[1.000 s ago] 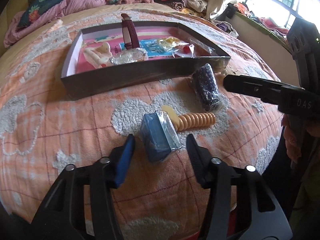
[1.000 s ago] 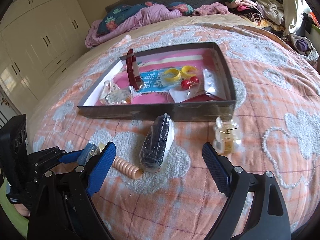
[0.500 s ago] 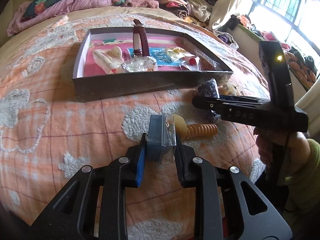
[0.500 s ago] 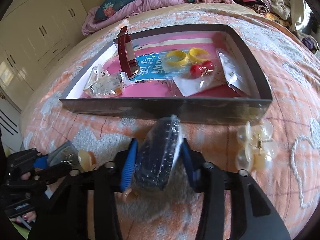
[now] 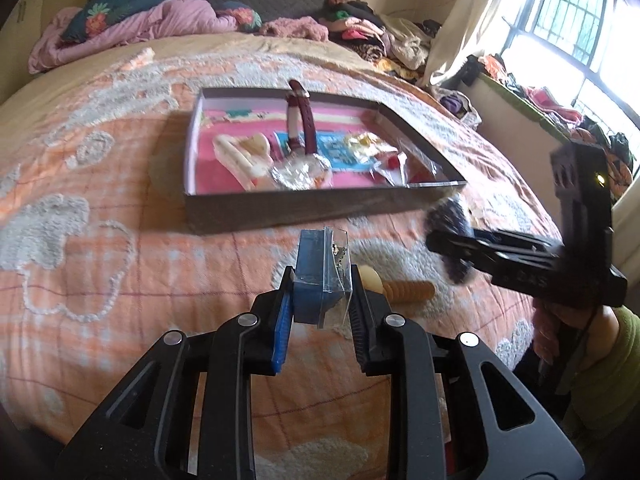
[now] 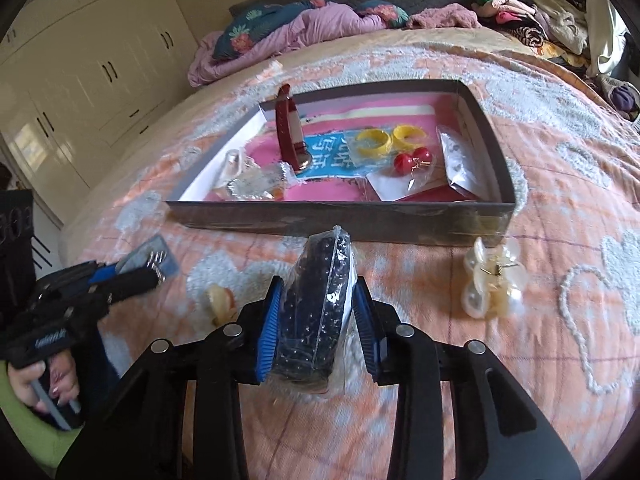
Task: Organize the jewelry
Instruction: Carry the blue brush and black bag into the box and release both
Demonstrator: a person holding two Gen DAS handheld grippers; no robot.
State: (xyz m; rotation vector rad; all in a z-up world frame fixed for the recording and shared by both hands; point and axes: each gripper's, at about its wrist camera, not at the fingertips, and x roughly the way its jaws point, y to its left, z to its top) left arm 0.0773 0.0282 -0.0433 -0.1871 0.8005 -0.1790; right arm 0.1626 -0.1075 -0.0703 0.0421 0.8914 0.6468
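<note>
My left gripper [image 5: 320, 300] is shut on a small blue card in a clear packet [image 5: 320, 276], held above the bedspread in front of the tray. My right gripper [image 6: 316, 316] is shut on a bag of dark beads [image 6: 318, 304], also lifted, just short of the tray's near wall. The grey tray [image 6: 340, 224] holds a maroon watch [image 6: 290, 132], yellow rings [image 6: 386, 140], red earrings [image 6: 412, 158] and clear packets. In the left wrist view the tray [image 5: 320, 208] is straight ahead and the right gripper [image 5: 448, 240] comes in from the right.
A ribbed peach hair clip [image 5: 400, 288] lies on the bedspread under the grippers. A pearl claw clip [image 6: 492, 280] lies right of the right gripper. Piled blankets and clothes line the far edge of the bed. Wardrobes stand left, a window right.
Both grippers closed from open onto their items, then lifted them off the bedspread. The bead bag and blue packet now hang in the jaws, nearer the tray.
</note>
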